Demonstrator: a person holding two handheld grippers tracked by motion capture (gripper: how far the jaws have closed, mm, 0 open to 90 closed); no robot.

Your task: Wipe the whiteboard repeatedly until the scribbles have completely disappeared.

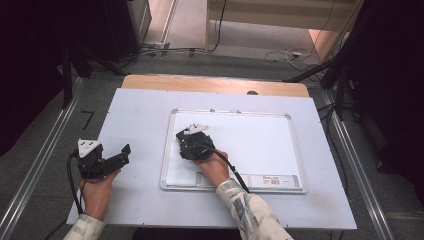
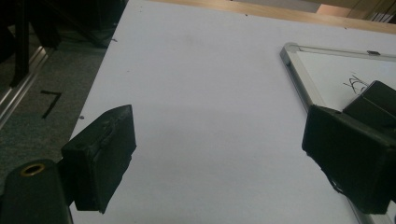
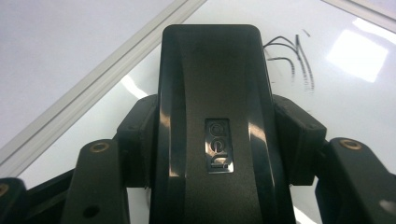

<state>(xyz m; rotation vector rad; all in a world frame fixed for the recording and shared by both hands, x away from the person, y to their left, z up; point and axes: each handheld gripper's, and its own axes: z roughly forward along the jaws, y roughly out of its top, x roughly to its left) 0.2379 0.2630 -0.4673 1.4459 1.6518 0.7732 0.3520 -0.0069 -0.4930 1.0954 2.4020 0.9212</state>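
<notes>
Black and glossy, the eraser (image 3: pixel 212 121) is clamped in the right hand-held gripper (image 1: pixel 192 140) on the far left part of the whiteboard (image 1: pixel 260 145), just beside the pen marks (image 3: pixel 292 58), so the wiping step seems in hand and the next move is probably a pressed stroke over them, while the left hand-held gripper (image 1: pixel 112 157) rests with jaws apart on the worktop (image 1: pixel 145 107).

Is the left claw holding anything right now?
No: in the left gripper view the left claw stands wide open over the bare white table cover, with nothing between its jaws.
</notes>
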